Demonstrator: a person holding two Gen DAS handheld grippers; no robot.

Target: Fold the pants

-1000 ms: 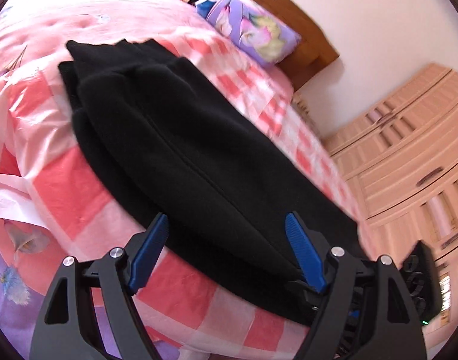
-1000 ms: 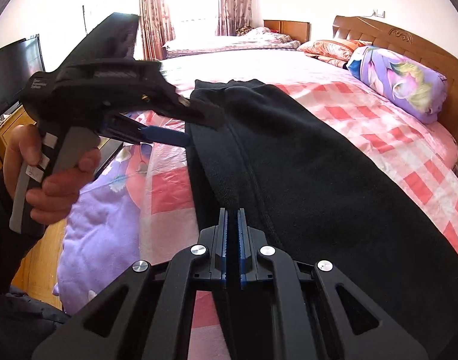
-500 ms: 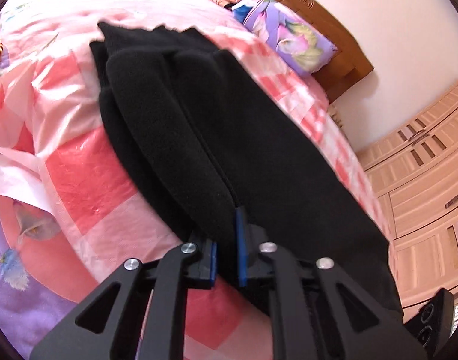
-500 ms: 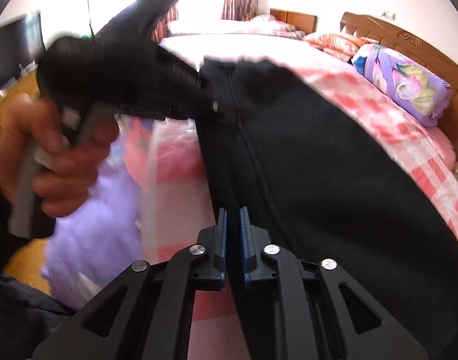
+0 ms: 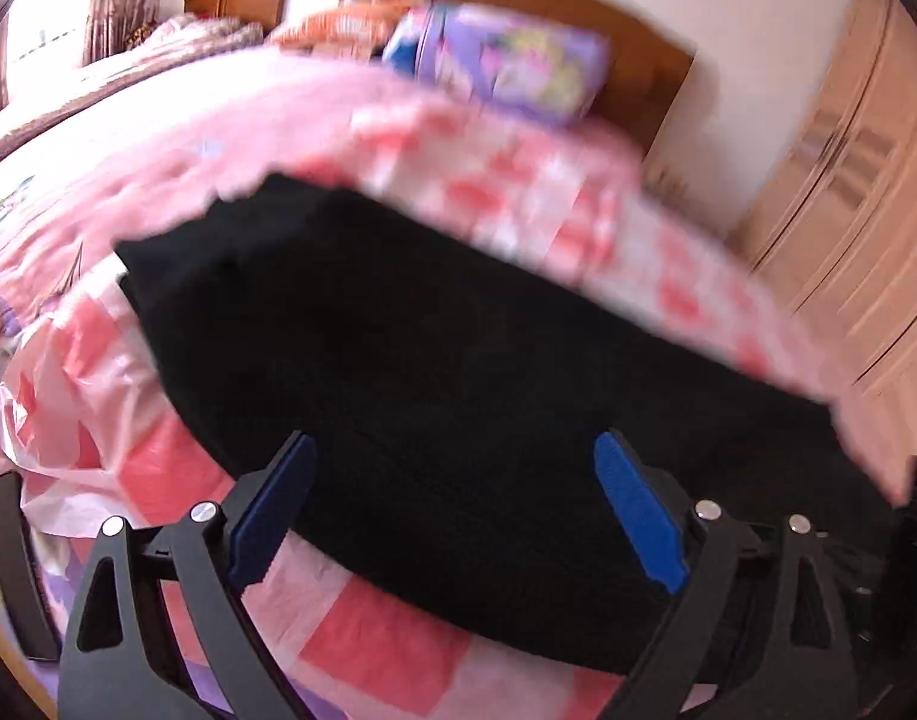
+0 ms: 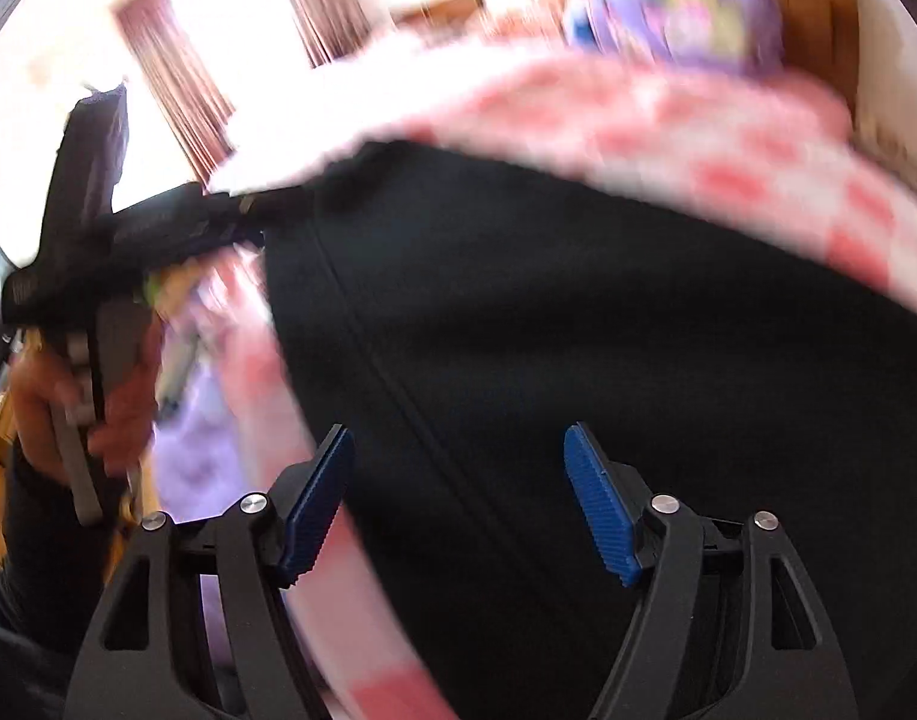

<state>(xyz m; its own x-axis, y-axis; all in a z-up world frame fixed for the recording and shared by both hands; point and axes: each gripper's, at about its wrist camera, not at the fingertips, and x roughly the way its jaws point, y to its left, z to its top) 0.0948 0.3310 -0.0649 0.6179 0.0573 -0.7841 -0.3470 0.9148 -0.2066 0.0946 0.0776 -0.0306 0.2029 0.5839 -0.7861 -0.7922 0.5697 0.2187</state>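
Observation:
Black pants (image 5: 428, 330) lie lengthwise on a pink checked bedspread (image 5: 518, 204). My left gripper (image 5: 455, 510) hovers over their near edge, jaws opening wide; the cloth lies under the gap and the blue pads (image 5: 272, 504) do not press it. In the right wrist view the same pants (image 6: 578, 330) fill the middle. My right gripper (image 6: 458, 504) is over them with its jaws opening, pads clear of the cloth. At the left of that view a person's hand (image 6: 98, 408) holds the left gripper (image 6: 260, 207) by the pants' far corner. Both views are blurred.
A purple floral pillow (image 5: 506, 78) leans on the wooden headboard (image 5: 638, 60). A light wooden wardrobe (image 5: 866, 180) stands to the right of the bed. A second bed (image 5: 158, 42) and curtains (image 6: 188, 96) are behind. Purple sheet (image 6: 200, 456) hangs at the bed's side.
The left gripper was open, then shut on the pants' edge, and now stands open again. The right gripper has gone from shut to open. Both views have swung and blurred.

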